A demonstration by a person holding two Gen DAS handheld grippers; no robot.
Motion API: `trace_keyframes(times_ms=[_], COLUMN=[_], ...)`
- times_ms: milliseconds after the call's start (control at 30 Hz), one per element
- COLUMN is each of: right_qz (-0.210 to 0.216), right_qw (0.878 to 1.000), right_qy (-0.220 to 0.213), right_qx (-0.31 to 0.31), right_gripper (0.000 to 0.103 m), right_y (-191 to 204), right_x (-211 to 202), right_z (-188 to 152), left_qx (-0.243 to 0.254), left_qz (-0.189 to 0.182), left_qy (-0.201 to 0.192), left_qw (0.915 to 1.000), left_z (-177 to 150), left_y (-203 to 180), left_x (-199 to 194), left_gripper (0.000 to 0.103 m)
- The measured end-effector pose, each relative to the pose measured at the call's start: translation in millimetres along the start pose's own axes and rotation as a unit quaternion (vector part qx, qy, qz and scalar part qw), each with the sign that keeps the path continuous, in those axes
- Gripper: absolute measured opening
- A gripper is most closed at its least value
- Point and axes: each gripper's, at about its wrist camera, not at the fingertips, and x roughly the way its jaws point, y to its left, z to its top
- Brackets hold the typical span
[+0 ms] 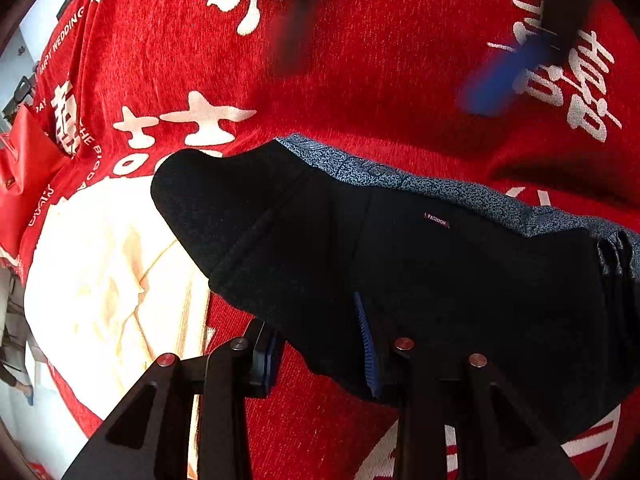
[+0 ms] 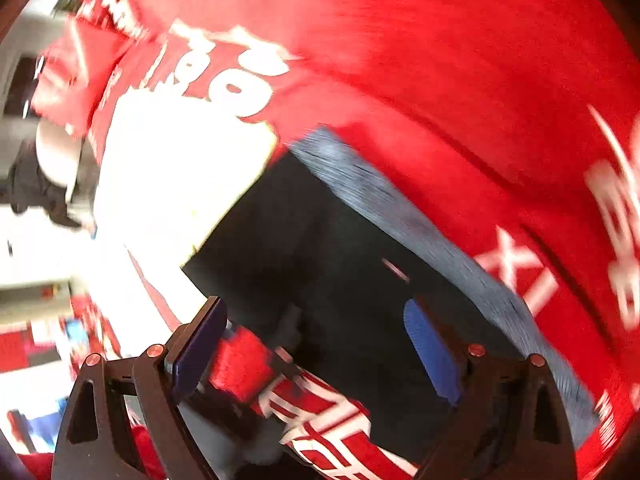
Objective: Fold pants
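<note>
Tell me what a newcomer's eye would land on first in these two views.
First, the bright red cloth with big white characters, filling both views. Next, the black pants heaped at the middle of it, a blue-grey patterned waistband along the far edge and a small FASHION tag near it. A pale yellow cloth lies to the left of the pants.

Both of my cams ride on the grippers and look forward along the fingers, angled down at the red blanket (image 1: 400,80) from pretty close up. My left wrist view sits low over the black pants (image 1: 440,264), sharp, fingers at the bottom edge. My right wrist view is motion-blurred and tilted. Both share the same pants, their grey patterned waistband (image 2: 400,216) and the cream cloth (image 1: 100,264) off to the left.
</note>
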Motion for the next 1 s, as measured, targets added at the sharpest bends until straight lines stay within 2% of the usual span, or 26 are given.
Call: trace_keyframes(times_ms=[100,167,267,367,433,500,533,600,800,1000], right_qz=[-0.008,-0.034,-0.073,-0.088,-0.093,-0.079,-0.057,-0.034,0.03,0.117], right_qw=[0.998,0.995,0.99,0.983,0.981,0.985,0.989,0.993,0.999,0.99], right_qy=[0.044,0.07,0.096,0.146,0.159,0.144,0.134,0.107,0.022,-0.064], right_qx=[-0.044,-0.066,-0.076,-0.061,-0.056,-0.043,-0.03,-0.026,-0.009,0.035], right_gripper=[0.092,0.093,0.093,0.093,0.081,0.031,0.024,0.018,0.018,0.018], right_y=[34,51,60,55,48,37,31,20,-7,-56], right_x=[26,47,70,96,102,93,86,69,11,-56], right_z=[32,46,56,58,54,49,47,39,4,-56], left_qx=[0.002,0.005,0.006,0.013,0.019,0.017,0.016,0.023,0.029,0.054], left_qz=[0.002,0.005,0.006,0.011,0.012,0.004,0.0,-0.006,-0.033,-0.069], left_qy=[-0.004,-0.009,-0.014,-0.022,-0.028,-0.023,-0.023,-0.034,-0.06,-0.089], left_qw=[1.0,0.9999,0.9999,0.9996,0.9994,0.9996,0.9996,0.9991,0.9973,0.9922], left_z=[0,-1,0,-1,-2,-2,-2,-1,12,19], left_y=[7,6,5,2,0,-2,-2,-9,-28,-55], left_x=[-4,-6,-10,-13,-16,-18,-19,-28,-63,-111], left_gripper=[0.034,0.034,0.034,0.034,0.034,0.034,0.034,0.034,0.034,0.034])
